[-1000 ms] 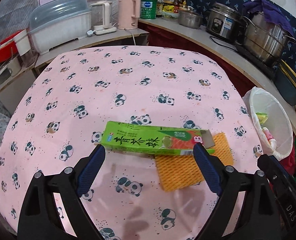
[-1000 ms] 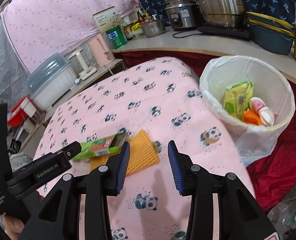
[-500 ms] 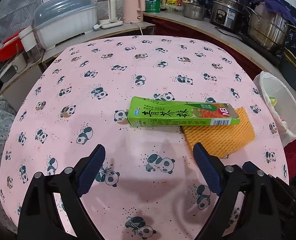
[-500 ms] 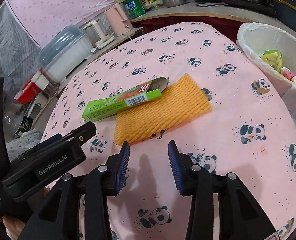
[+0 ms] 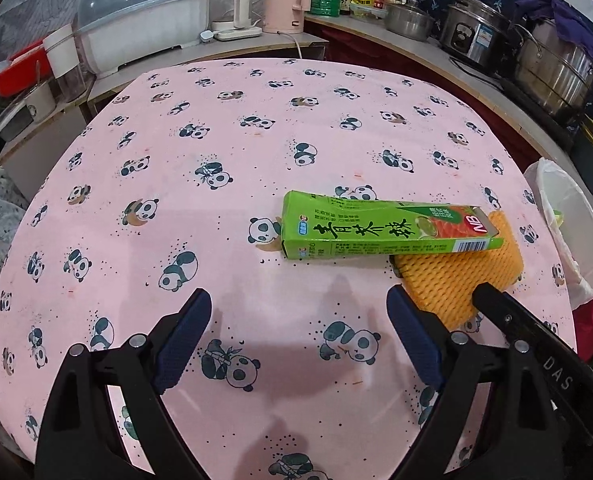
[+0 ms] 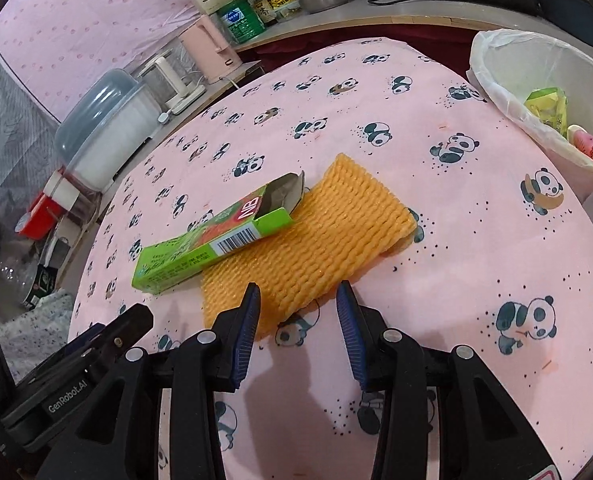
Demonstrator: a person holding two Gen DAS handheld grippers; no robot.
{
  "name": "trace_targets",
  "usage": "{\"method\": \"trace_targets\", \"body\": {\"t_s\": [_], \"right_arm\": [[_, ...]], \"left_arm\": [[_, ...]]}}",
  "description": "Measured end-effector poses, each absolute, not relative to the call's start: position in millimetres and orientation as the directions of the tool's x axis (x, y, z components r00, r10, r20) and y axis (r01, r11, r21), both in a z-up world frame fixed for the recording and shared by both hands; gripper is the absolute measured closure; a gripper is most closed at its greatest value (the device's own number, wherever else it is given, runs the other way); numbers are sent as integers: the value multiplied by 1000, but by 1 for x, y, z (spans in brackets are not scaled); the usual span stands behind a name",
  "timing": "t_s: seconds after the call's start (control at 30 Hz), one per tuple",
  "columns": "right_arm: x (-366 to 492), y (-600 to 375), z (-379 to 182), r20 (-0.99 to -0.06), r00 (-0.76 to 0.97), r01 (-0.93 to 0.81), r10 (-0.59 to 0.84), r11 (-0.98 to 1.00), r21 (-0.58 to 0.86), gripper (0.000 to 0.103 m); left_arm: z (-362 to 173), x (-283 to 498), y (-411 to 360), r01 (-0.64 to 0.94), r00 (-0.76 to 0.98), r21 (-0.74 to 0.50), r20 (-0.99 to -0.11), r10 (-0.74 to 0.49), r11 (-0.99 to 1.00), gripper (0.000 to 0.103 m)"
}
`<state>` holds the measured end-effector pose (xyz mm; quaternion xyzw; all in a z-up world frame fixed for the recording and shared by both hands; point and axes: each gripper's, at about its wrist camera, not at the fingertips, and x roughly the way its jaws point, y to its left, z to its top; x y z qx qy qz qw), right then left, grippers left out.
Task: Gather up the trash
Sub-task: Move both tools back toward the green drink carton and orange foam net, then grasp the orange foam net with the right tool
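Already some trash lies in the lined bin point(image 6: 496, 76), far right of the right gripper point(image 6: 298, 328): a yellow-green packet point(image 6: 548, 110) and a pink-capped item point(image 6: 588, 146). Left: the green carton point(image 5: 380, 232) and orange foam net point(image 6: 316, 236), just ahead. The left gripper point(image 5: 300, 342) gapes wide, empty; the right's narrower jaws are closing on nothing.

Even, soft indoor light falls on the pink panda-print tablecloth point(image 5: 256, 152), where black gripper fingers point(image 6: 240, 320) cast faint grey shadows toward the lens, both fisheye views sharp at centre, strongly curved and darkly vignetted at their edges.
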<state>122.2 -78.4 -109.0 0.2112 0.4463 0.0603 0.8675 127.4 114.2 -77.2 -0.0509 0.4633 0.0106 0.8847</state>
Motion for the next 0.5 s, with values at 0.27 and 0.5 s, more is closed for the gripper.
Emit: {"method": "trace_targets", "body": {"t_s": [0.27,0.5], "right_arm": [[137,-83,-111,-745,609,116,272,899,423,98],[133,-107,-92,-705,681,154,199,902,404,102]], "left_arm": [[-78,138,114,-80,565,-82,-825,-23,993,18],[-74,140,112,-64,570,-85,-821,-34,994,18]]}}
